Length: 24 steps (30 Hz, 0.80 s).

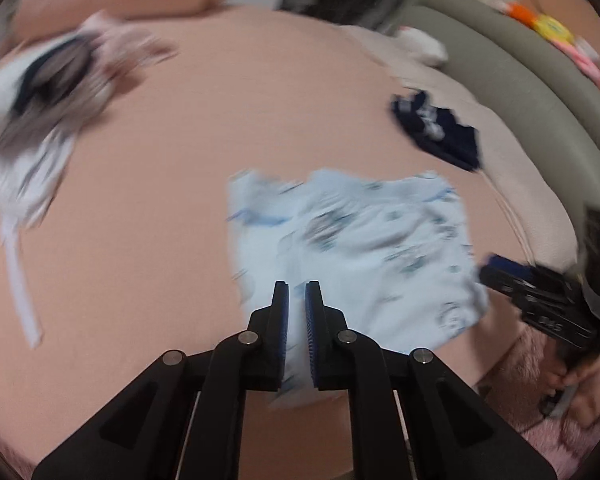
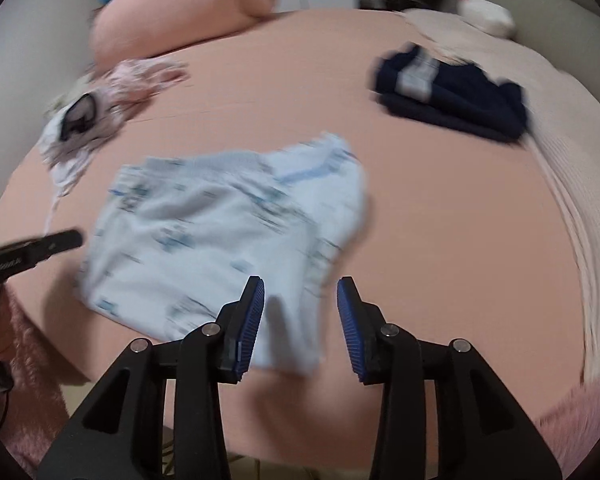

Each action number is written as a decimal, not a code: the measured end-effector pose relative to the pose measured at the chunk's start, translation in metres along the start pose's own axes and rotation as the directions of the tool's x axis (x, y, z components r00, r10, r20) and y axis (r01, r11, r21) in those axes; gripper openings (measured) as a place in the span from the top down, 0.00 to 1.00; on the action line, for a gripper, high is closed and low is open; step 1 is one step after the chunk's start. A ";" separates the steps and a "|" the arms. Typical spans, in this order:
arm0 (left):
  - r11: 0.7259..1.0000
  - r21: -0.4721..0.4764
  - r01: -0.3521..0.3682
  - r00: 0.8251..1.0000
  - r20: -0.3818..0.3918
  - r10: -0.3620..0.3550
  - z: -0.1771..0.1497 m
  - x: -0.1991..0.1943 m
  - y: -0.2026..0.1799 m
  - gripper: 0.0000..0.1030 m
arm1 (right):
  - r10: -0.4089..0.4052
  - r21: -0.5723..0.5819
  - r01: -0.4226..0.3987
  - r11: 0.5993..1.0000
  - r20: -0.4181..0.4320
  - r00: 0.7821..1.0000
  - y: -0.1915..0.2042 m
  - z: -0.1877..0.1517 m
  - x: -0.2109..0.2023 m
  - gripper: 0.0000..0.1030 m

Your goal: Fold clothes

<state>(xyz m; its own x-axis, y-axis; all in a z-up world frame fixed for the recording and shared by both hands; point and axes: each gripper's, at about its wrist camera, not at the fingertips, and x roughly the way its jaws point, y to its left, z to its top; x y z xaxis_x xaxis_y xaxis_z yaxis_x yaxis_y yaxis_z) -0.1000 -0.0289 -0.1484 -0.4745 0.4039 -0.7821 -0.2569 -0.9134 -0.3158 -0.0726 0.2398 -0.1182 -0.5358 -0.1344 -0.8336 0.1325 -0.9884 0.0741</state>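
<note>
From the left wrist, we see the left gripper point(image 1: 297, 292) with jaws narrowly parted, nothing pinched, above the pale blue printed garment point(image 1: 352, 248) lying on the pink bed point(image 1: 180, 160). From the right wrist, we see the right gripper point(image 2: 301, 290) spread wider and empty, the garment's near edge below it.

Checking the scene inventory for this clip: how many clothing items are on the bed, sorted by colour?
Light blue printed garment: 1
Navy garment: 1
Mixed pink, white and grey heap: 1 pile; too blurred to count the pieces in it
Total: 3 groups of clothing on the pink bedsheet
</note>
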 end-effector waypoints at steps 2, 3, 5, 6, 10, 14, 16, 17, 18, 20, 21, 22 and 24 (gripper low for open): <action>0.998 0.040 0.041 0.999 -0.038 -0.040 0.004 0.017 -0.012 0.58 | 0.041 -0.050 -0.041 0.998 -0.011 0.999 0.016 0.012 0.010 0.62; 0.998 0.065 0.016 0.998 -0.059 -0.012 0.004 0.026 -0.017 0.58 | 0.059 -0.055 -0.061 0.997 -0.038 0.998 0.021 0.016 0.021 0.62; 0.982 0.151 -0.110 0.989 -0.083 0.124 -0.002 0.039 -0.023 0.67 | 0.066 -0.061 -0.072 0.996 -0.093 0.993 0.027 0.017 0.039 0.64; 0.975 0.166 -0.144 0.984 -0.080 0.159 -0.004 0.039 -0.022 0.70 | 0.048 -0.074 -0.056 0.996 -0.108 0.993 0.030 0.014 0.044 0.64; 0.957 0.117 -0.265 0.959 -0.074 0.275 -0.006 0.026 -0.001 0.62 | -0.079 -0.113 0.070 0.991 -0.082 0.994 0.024 0.009 0.037 0.65; 0.988 0.047 -0.144 0.989 -0.013 0.145 0.009 0.010 0.001 0.64 | -0.029 -0.018 0.028 0.999 -0.054 0.998 0.007 0.021 0.028 0.63; 0.992 0.096 -0.077 0.997 0.007 0.076 0.020 0.011 -0.016 0.64 | 0.033 -0.014 -0.034 0.999 -0.033 0.999 0.011 0.035 0.027 0.63; 0.992 0.114 -0.049 0.999 0.001 0.049 0.024 0.015 -0.024 0.64 | 0.043 -0.029 -0.044 0.999 -0.027 0.999 0.016 0.042 0.027 0.63; 0.991 0.129 -0.036 0.999 -0.012 0.038 0.027 0.024 -0.031 0.64 | 0.048 -0.053 -0.049 0.997 -0.019 0.999 0.022 0.048 0.028 0.63; 0.987 0.153 -0.044 0.998 -0.037 0.050 0.031 0.045 -0.041 0.64 | 0.082 -0.090 -0.083 0.993 -0.015 0.997 0.036 0.060 0.037 0.63; 0.984 0.163 -0.071 0.996 -0.045 0.079 0.032 0.054 -0.043 0.64 | 0.110 -0.096 -0.112 0.989 -0.024 0.994 0.043 0.063 0.044 0.63; 0.980 0.173 -0.097 0.993 -0.052 0.107 0.032 0.063 -0.045 0.65 | 0.133 -0.097 -0.137 0.986 -0.040 0.990 0.048 0.066 0.051 0.63; 0.982 0.156 -0.107 0.993 -0.036 0.114 0.032 0.063 -0.041 0.72 | 0.077 -0.135 -0.085 0.987 -0.060 0.995 0.055 0.067 0.068 0.66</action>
<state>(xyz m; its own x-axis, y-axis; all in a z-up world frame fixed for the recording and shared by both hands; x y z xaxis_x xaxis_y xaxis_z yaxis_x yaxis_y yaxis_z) -0.1465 0.0355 -0.1677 -0.4704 0.2954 -0.8315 -0.3327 -0.9321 -0.1429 -0.1574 0.1720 -0.1342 -0.4728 -0.2059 -0.8568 0.2887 -0.9549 0.0702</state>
